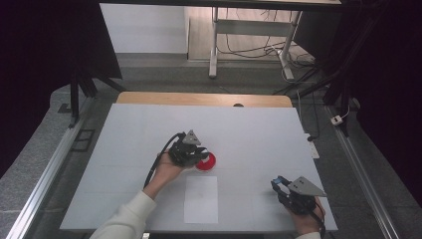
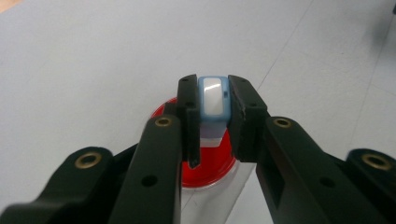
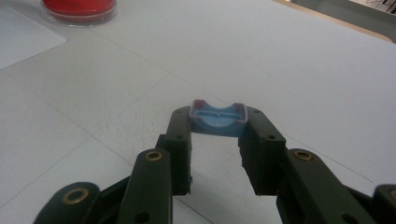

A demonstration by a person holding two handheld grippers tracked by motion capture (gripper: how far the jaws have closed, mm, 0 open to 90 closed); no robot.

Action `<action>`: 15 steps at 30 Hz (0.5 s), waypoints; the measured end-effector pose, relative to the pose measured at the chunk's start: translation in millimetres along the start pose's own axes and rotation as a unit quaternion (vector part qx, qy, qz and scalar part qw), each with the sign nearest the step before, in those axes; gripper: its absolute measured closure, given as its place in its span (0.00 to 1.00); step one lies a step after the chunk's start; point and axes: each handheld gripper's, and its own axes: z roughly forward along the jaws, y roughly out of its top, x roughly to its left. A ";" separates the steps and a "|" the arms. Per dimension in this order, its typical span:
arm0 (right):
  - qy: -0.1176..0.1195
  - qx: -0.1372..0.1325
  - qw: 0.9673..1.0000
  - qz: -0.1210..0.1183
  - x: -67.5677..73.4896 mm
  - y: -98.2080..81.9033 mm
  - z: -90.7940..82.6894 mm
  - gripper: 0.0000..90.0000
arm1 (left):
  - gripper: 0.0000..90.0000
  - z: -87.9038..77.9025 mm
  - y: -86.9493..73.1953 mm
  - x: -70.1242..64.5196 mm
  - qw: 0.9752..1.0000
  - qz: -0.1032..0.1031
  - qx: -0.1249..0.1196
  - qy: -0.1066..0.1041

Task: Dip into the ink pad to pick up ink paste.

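Note:
My left gripper (image 2: 213,86) is shut on a small light-blue block with a white face (image 2: 214,103), held just above a round red dish (image 2: 208,169). In the high view that gripper (image 1: 195,155) hovers at the left edge of the red dish (image 1: 208,163), near the table's middle. My right gripper (image 3: 218,113) is shut on a blue curved piece with a pinkish rim (image 3: 218,120), pinched between the jaw tips low over the table. It sits at the front right in the high view (image 1: 279,185), the blue piece (image 1: 281,180) showing at its tip.
A white sheet of paper (image 1: 200,199) lies flat in front of the red dish, between the two hands. The white table top (image 1: 259,129) ends at a wooden strip at the back. Table legs and cables stand on the floor beyond.

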 end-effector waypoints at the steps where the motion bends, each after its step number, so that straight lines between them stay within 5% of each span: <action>1: 0.000 0.000 1.000 0.000 -0.1 0.0 0.0 0.72 | 0.84 0.6 -0.4 0.3 1.000 -0.001 -0.001 0.002; 15: 0.000 0.000 1.000 0.001 -0.4 -0.1 -0.2 0.72 | 0.84 8.2 -7.3 9.6 1.000 -0.007 0.018 0.021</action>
